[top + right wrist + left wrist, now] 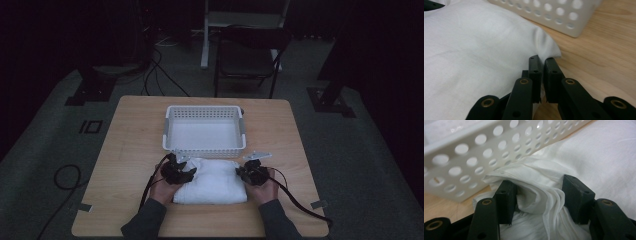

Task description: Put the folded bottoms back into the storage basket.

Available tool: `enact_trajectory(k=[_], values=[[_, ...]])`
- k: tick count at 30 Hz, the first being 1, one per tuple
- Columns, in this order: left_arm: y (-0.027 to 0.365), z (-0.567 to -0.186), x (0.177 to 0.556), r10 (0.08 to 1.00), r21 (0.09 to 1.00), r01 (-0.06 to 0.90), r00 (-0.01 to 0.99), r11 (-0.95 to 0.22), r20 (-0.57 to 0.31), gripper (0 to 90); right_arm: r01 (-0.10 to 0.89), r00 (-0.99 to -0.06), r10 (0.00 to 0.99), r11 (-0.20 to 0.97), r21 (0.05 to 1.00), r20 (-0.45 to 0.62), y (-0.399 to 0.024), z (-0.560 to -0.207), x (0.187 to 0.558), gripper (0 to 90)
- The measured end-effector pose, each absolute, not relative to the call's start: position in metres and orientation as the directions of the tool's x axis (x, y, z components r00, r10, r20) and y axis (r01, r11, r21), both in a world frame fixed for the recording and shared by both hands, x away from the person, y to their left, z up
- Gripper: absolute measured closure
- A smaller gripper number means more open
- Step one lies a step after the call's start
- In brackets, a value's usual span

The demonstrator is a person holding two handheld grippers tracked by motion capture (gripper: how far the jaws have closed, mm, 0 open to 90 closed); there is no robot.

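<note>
Wooden desk [130, 150] carries a white perforated basket [204, 148] and, just in front of it, my folded white cloth [215, 182]. My left gripper [537, 195] bunches the cloth's left edge between its jaws; my right gripper [541, 75] is clenched on the right corner.

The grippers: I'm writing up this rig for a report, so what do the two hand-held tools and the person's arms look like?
Both the left gripper and the right gripper are black, with two blocky flat-faced jaws on jointed links set with brass-coloured bushings. A grey three-cornered plate tops the right gripper, and another tops the left. A black cable trails from each. The person wears dark grey long sleeves.
</note>
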State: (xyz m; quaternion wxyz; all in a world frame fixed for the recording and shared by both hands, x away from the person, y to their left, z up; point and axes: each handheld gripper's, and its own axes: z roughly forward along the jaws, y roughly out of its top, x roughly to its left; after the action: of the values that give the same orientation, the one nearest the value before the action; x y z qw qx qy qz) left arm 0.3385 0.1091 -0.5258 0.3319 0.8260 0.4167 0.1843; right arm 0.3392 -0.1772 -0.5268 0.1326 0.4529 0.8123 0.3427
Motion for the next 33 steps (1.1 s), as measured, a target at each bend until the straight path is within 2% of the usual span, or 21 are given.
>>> enact_trajectory(k=[7, 15, 24, 33], values=[[0.105, -0.524, 0.342, 0.814, 0.708, 0.558, 0.58, -0.433, 0.04, 47.2, 0.645, -0.536, 0.841, 0.35, 0.679, 0.076, -0.181, -0.526, 0.341, 83.4], [0.123, -0.499, 0.325, 0.834, 0.77, 0.512, 0.55, -0.381, 0.046, 46.3, 0.64, -0.537, 0.841, 0.354, 0.681, 0.068, -0.181, -0.527, 0.339, 78.6], [0.154, -0.48, 0.306, 0.864, 0.793, 0.539, 0.503, -0.283, -0.033, 46.8, 0.638, -0.522, 0.851, 0.344, 0.689, 0.059, -0.181, -0.526, 0.338, 64.9], [0.153, -0.488, 0.289, 0.851, 0.766, 0.589, 0.514, -0.256, -0.111, 48.0, 0.635, -0.504, 0.862, 0.329, 0.699, 0.052, -0.181, -0.524, 0.336, 54.5]])
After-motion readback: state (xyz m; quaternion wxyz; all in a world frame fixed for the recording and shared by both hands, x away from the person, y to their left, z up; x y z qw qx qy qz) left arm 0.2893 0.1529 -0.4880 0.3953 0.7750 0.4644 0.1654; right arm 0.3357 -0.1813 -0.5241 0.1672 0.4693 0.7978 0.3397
